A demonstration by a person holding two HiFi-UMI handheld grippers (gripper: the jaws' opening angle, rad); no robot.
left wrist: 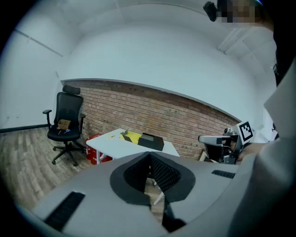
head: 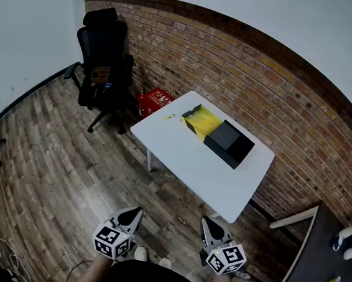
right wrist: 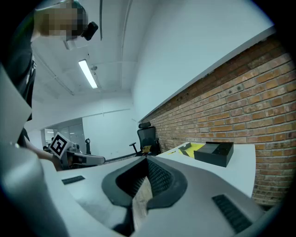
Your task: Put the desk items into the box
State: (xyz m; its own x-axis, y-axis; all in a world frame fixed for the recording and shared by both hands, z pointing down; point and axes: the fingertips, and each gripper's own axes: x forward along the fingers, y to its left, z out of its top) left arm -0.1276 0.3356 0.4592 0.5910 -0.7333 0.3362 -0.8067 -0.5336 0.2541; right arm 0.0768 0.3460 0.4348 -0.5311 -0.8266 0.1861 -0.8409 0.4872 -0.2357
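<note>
A white table (head: 192,164) stands against the brick wall. On it are an open black box (head: 229,144), a yellow item with a dark piece on it (head: 198,119) and a small yellow thing (head: 168,116). Both grippers are held well short of the table, over the wooden floor. My left gripper (head: 134,211) is shut and empty, with its tips meeting (left wrist: 149,155). My right gripper (head: 209,221) is likewise shut with nothing in it (right wrist: 147,155). The black box (left wrist: 150,141) (right wrist: 215,152) shows far ahead in both gripper views.
A black office chair (head: 104,54) at the back left carries a small cardboard box and blue scissors. A red crate (head: 155,100) sits on the floor beside the table. A dark desk (head: 325,265) stands at the right; cables lie at the lower left.
</note>
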